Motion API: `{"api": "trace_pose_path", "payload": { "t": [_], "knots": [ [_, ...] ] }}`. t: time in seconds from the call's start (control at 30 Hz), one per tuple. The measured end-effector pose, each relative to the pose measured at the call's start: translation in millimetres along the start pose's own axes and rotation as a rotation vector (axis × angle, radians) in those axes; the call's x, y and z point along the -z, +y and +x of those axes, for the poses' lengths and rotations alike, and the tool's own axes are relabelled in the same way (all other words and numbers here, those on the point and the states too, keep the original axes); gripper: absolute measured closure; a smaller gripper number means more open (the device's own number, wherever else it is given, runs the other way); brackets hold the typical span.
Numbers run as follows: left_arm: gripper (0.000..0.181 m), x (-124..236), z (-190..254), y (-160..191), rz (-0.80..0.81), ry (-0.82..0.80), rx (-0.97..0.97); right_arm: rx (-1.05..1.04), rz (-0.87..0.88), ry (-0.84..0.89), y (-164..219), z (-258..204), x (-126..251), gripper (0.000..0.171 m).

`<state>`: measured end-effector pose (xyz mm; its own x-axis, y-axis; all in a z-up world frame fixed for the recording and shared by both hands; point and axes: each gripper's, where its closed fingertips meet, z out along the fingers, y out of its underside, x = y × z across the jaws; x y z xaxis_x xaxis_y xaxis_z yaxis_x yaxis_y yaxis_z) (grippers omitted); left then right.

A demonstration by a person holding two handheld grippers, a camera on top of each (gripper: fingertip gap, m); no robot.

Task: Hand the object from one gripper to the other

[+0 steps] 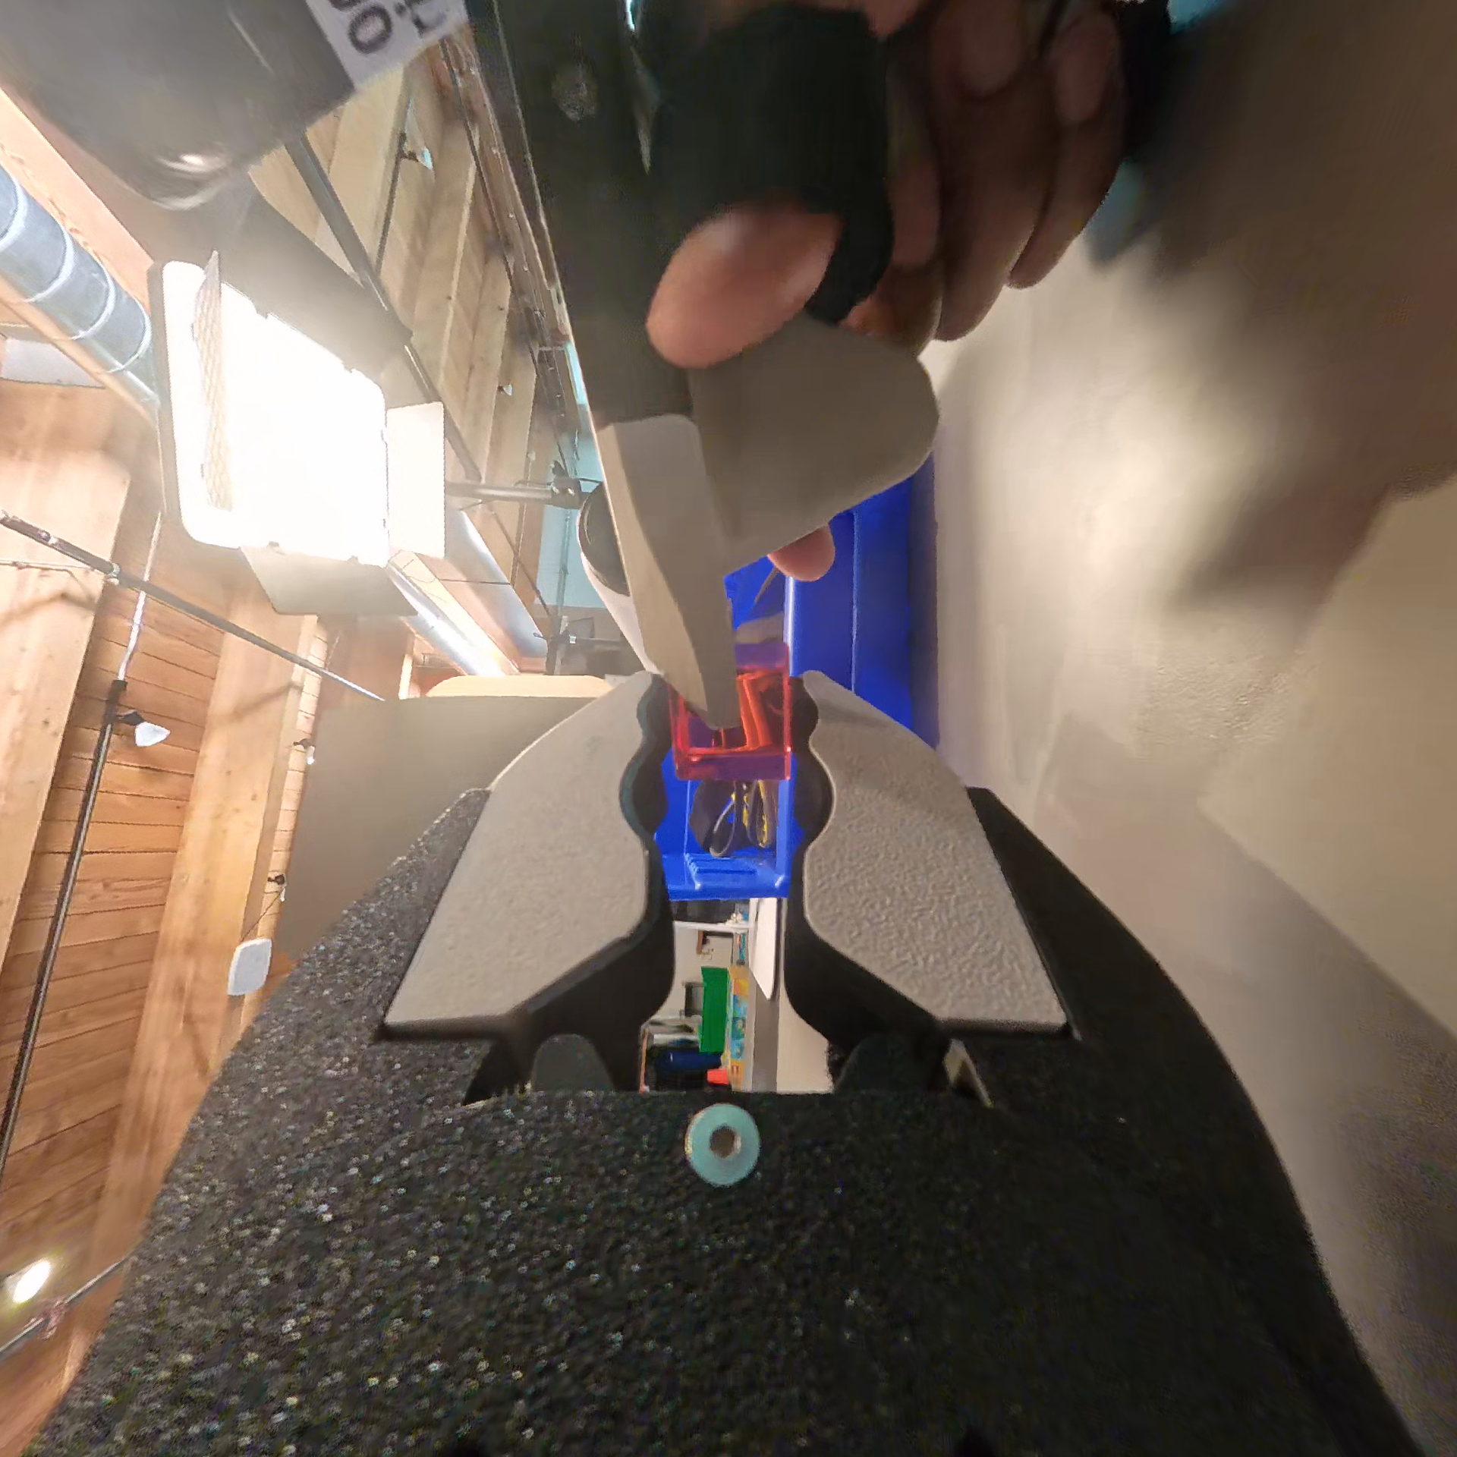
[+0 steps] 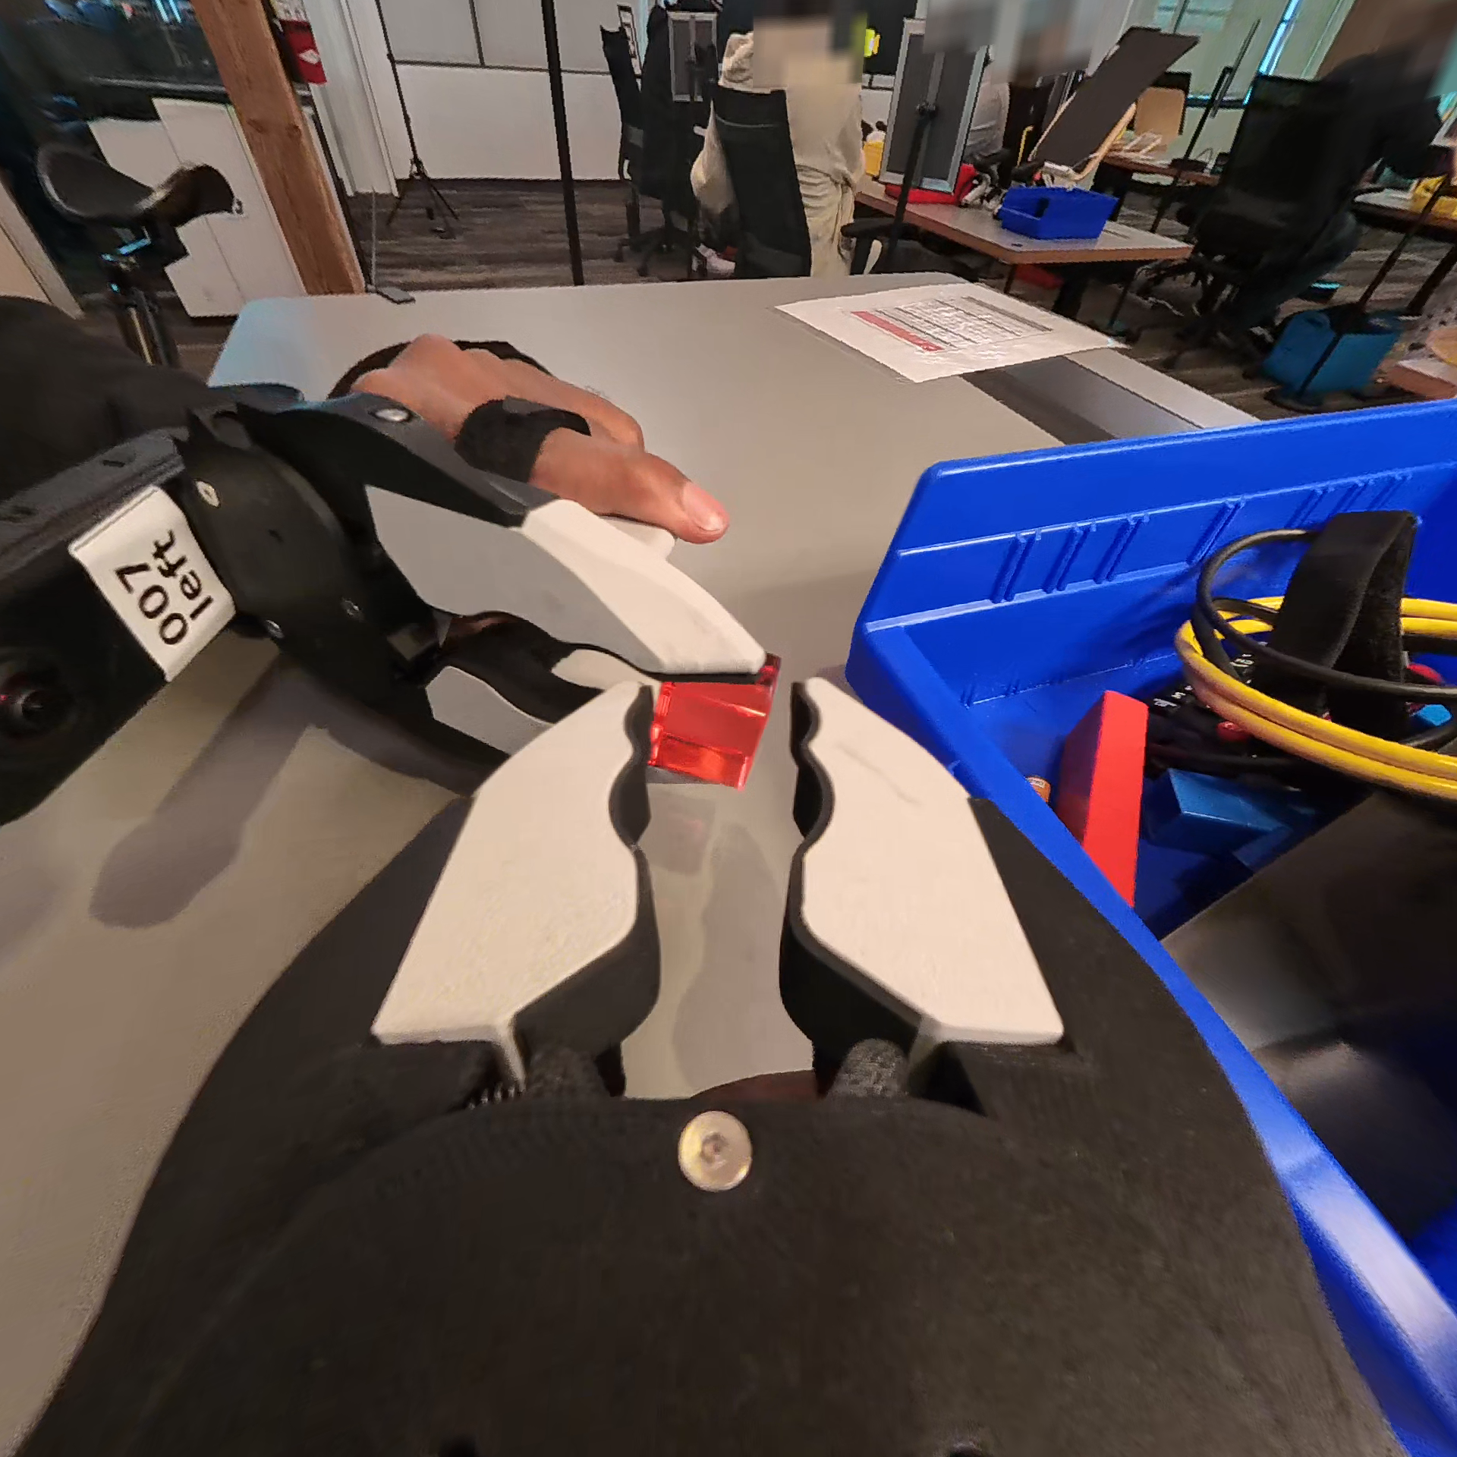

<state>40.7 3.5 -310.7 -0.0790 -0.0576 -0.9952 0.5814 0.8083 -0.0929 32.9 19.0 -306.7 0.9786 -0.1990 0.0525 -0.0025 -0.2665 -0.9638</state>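
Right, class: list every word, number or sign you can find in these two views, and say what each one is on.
I won't quote the writing, only place it.
White label on the left claw body: short print, legible.
White label on the right claw body: cut off by the frame edge.
Laminated sheet on the table: too small to read.

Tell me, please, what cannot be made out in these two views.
Left wrist view: a right gripper finger covers part of the red cube.
Right wrist view: the lower fingertip of the left gripper is hidden beneath the cube.
Right wrist view: the blue bin is cut off at the right edge; yellow cables cover some contents.
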Motion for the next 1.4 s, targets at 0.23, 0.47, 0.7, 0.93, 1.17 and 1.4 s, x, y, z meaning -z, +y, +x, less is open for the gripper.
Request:
{"api": "trace_pose_path", "payload": {
  "t": [0.23,0.47,0.7,0.93,1.17,1.4],
  "knots": [
    [0.142,-1.7,-6.1,11.8,0.030,0.109,0.577,0.189,-0.013,0.173,-3.0,21.5,7.7,0.144],
    [0.129,2.5,-22.7,9.9,0.231,0.385,1.408,0.502,0.036,0.328,-16.2,29.6,19.0,0.144],
    [0.125,14.3,-28.9,-13.8,0.466,0.816,2.038,0.767,0.123,0.298,-25.9,-0.7,18.9,0.144],
    [0.152,19.6,-22.2,-27.4,0.487,1.006,2.179,0.855,0.163,0.236,-25.1,-18.2,18.2,0.143],
    [0.151,14.1,-28.0,-3.6,0.358,0.493,1.463,0.543,0.149,0.122,-19.3,-7.4,17.5,0.138],
    [0.151,12.9,-27.4,16.7,0.164,0.115,0.671,0.107,0.112,-0.041,-13.3,2.1,13.7,0.126]
  ]
}}
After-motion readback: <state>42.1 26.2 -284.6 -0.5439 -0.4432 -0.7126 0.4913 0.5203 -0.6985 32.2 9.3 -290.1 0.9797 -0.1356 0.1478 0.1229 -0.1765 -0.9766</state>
